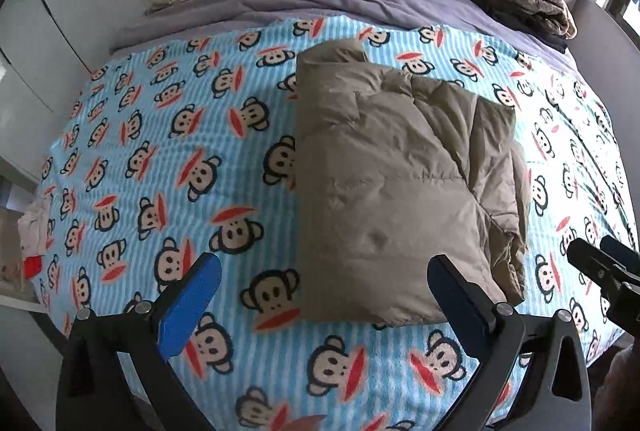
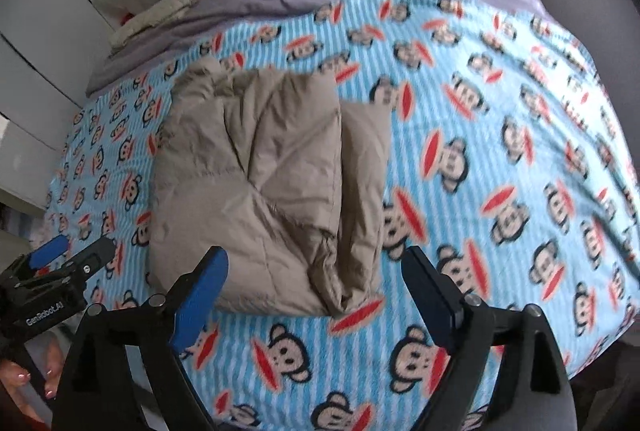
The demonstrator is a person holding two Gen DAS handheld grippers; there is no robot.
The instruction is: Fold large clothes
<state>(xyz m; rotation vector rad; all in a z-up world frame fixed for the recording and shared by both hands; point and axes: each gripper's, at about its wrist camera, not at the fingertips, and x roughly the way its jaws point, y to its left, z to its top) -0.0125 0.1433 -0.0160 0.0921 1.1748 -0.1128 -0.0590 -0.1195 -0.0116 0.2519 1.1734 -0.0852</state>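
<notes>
Both my grippers are spread wide with nothing in them: left gripper [image 1: 324, 295] and right gripper [image 2: 316, 285] hover side by side over the bed's near edge. The folded tan puffer jacket [image 1: 392, 183] lies mid-bed on the monkey-print blanket [image 1: 160, 159].
</notes>
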